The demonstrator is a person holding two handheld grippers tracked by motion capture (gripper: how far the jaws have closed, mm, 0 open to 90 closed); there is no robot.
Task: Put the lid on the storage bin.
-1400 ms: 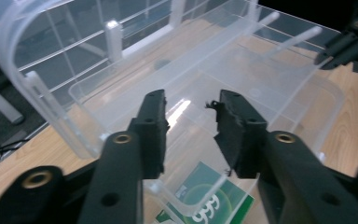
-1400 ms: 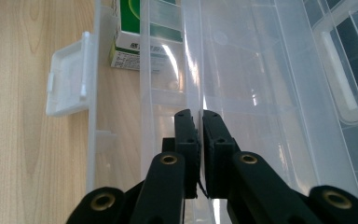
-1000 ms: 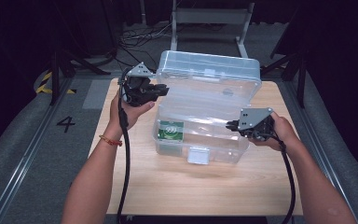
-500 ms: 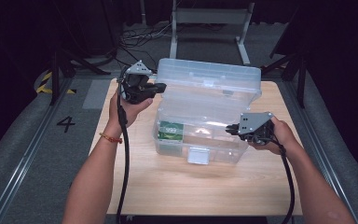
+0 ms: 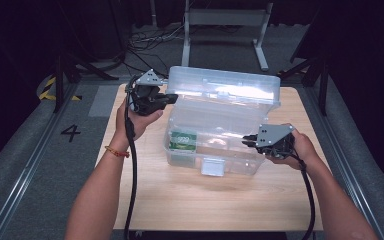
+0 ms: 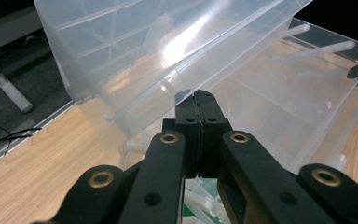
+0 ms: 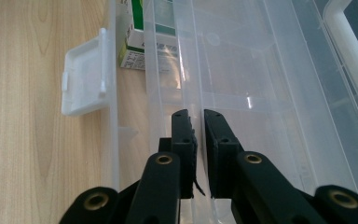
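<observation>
Two grippers hold a clear box [image 5: 215, 135] on the bench [image 5: 180, 200]: left gripper [image 6: 196, 100] fingers pinch its raised lid [image 5: 225, 90], right gripper [image 7: 196, 116] fingers nearly closed on its wall.

Lighting, high view: my desk [image 5: 180, 200] evenly lit from above; surroundings fall to near black. Shadows under my forearms soft and faint. Glare: a white streak along the raised clear lid [image 5: 225, 92], repeated as a bright patch in the left gripper view. Focus: my left tongs [image 6: 196, 100] slightly soft up close; my right tongs [image 7: 196, 116] sharper. Edges: wood grain perhaps slightly bowed at the right gripper view's left side. Overall mildly grainy.
</observation>
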